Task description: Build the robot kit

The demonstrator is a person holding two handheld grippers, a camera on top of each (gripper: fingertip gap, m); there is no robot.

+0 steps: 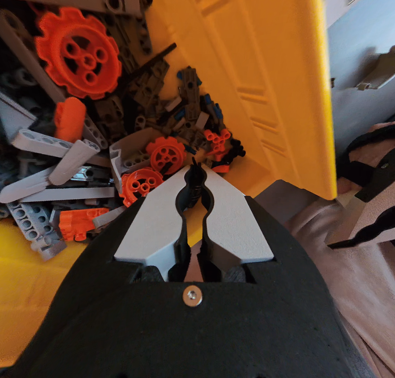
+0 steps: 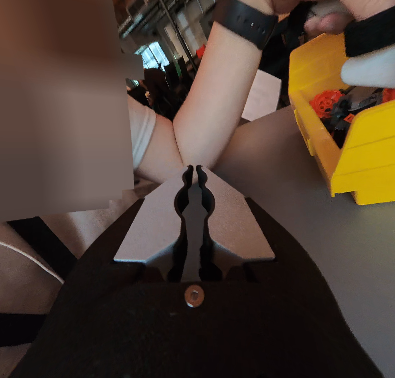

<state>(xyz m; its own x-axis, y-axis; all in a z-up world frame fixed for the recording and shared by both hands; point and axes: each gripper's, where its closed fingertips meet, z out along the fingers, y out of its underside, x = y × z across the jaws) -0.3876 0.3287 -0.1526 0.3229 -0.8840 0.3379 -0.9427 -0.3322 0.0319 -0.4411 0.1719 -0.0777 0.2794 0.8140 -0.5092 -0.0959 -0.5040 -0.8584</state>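
My left gripper (image 1: 195, 166) is inside a yellow bin (image 1: 267, 79) and is shut on a small black ribbed part (image 1: 195, 188) that sits between the pads. Just beyond the tips lies a heap of construction-toy pieces: small orange gears (image 1: 166, 155), a large orange gear (image 1: 78, 52), grey beams (image 1: 42, 143) and dark connectors (image 1: 190, 102). My right gripper (image 2: 194, 168) is shut and empty above a grey table (image 2: 320, 250), pointing at a person's bent arm (image 2: 213, 102). The yellow bin also shows in the right wrist view (image 2: 363, 153), at the right, with the other gripper (image 2: 369, 68) over it.
The bin's tall yellow wall (image 1: 299, 111) rises close on the right of my left gripper. A hand with a black wrist strap (image 2: 248, 21) holds the other gripper. A white sheet (image 2: 260, 96) lies at the table's far edge. A blurred patch covers the left of the right wrist view. Some 20 centimetres of space lies between my two pairs of fingers. The right gripper is farther from the large orange gear (image 1: 78, 52), some 25 centimetres, than the left, some 10 centimetres.
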